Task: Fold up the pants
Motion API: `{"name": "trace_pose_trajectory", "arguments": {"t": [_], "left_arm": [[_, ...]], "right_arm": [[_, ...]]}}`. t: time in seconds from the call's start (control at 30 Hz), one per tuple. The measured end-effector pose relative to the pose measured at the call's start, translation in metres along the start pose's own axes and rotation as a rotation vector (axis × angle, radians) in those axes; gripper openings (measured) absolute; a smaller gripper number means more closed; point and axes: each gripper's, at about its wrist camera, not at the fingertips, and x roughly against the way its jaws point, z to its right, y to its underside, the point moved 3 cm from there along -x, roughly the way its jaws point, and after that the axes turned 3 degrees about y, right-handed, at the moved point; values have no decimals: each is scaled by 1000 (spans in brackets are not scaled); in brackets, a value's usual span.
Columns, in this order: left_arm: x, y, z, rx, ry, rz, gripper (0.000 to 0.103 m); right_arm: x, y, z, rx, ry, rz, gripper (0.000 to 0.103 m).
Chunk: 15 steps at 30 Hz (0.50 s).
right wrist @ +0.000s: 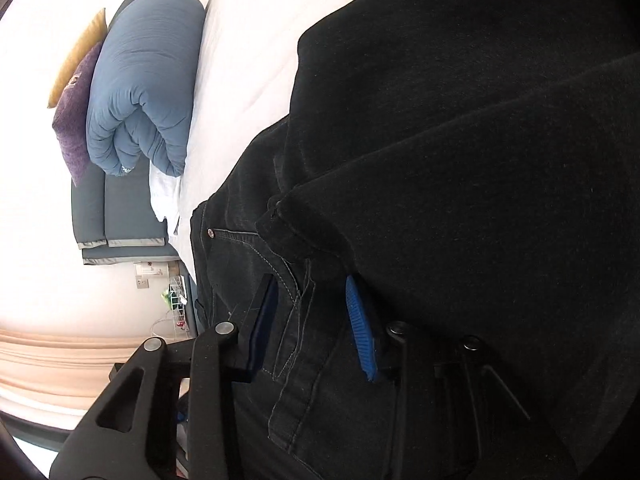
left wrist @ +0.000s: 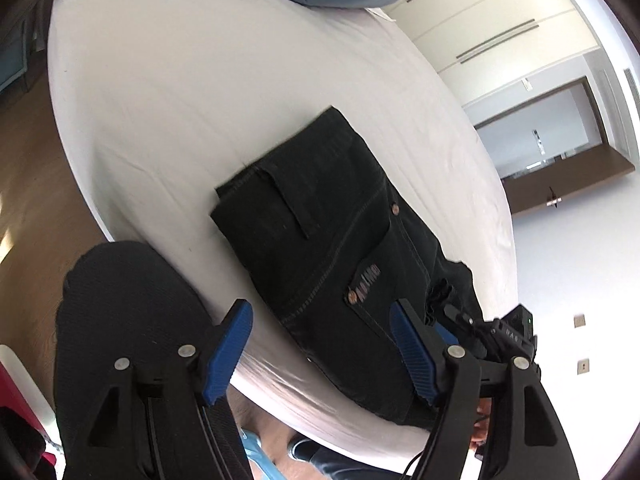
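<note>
A: Where do the pants (left wrist: 320,216) sit?

B: On the white bed (left wrist: 168,92), near its edge, already folded into a thick dark block with the back pocket and rivets facing up. In the right wrist view a second layer of the same black cloth lies over the pocketed part.

A: And the left gripper (left wrist: 320,344)?

B: Held above the near end of the block, jaws standing wide, nothing between the blue pads (left wrist: 230,354). It grips nothing.

A: The right gripper (right wrist: 312,320)?

B: Low at the waistband side, partly closed, with a fold of denim between its pads. One blue pad (right wrist: 362,332) lies against the cloth; whether both are pressing hard enough to hold, I cannot tell.

A: So what makes the step go well?

B: My reading is that one more fold, or a squaring-up, is in hand. Take the whole stack of layers, not only the top one, and lift both corners together so the edge stays straight. Lay it down flat and let the seams line up before letting go.

A: Anything around it?

B: A rolled blue duvet (right wrist: 140,92) at the bed's head, well apart, and a purple cushion (right wrist: 74,136) just beside it.
</note>
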Motion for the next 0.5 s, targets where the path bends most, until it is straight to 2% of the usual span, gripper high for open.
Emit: {"name": "trace_pose_trajectory", "arguments": {"t": [0.23, 0.4, 0.5], "left_arm": [[-24, -21, -14, 63, -44, 17, 81], [-63, -29, -21, 163, 17, 8, 81], [-69, -37, -19, 144, 44, 36, 81]], "right_arm": [[11, -4, -3, 7, 2, 22, 33], [16, -7, -4, 1, 2, 15, 33], [22, -8, 0, 8, -8, 11, 33]]}}
